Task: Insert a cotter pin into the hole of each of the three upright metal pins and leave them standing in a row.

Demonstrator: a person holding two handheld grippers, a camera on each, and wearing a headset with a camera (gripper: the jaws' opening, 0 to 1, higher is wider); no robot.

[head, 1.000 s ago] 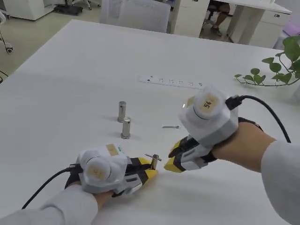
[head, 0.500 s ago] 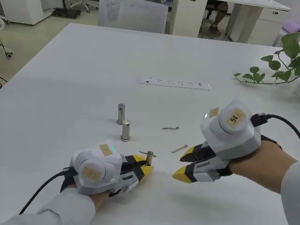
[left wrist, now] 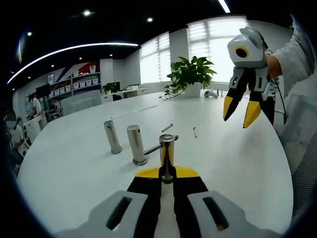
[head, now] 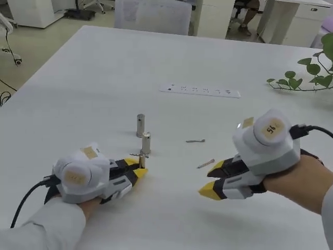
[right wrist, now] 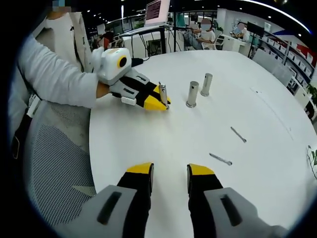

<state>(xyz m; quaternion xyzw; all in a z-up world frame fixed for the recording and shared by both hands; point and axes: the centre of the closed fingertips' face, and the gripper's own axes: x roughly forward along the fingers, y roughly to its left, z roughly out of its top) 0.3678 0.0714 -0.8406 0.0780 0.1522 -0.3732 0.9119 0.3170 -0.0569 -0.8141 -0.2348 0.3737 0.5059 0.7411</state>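
Observation:
My left gripper (head: 136,167) is shut on an upright metal pin (left wrist: 167,154), low over the table. A cotter pin (left wrist: 152,147) passes through the hole near the pin's top. This held pin (head: 141,159) sits just in front of two more metal pins (head: 146,143) (head: 140,125), which stand upright one behind the other. Two loose cotter pins (head: 195,140) (head: 206,163) lie flat on the table to their right. My right gripper (head: 207,180) hovers open near the closer cotter pin (right wrist: 220,158), holding nothing.
A white power strip (head: 200,91) lies farther back on the white table (head: 78,94). A green plant (head: 312,73) trails over the far right edge. A chair (head: 151,15) stands behind the table.
My left gripper has carried its pin left and back, up to the two standing pins. My right gripper has drawn off to the right and come open.

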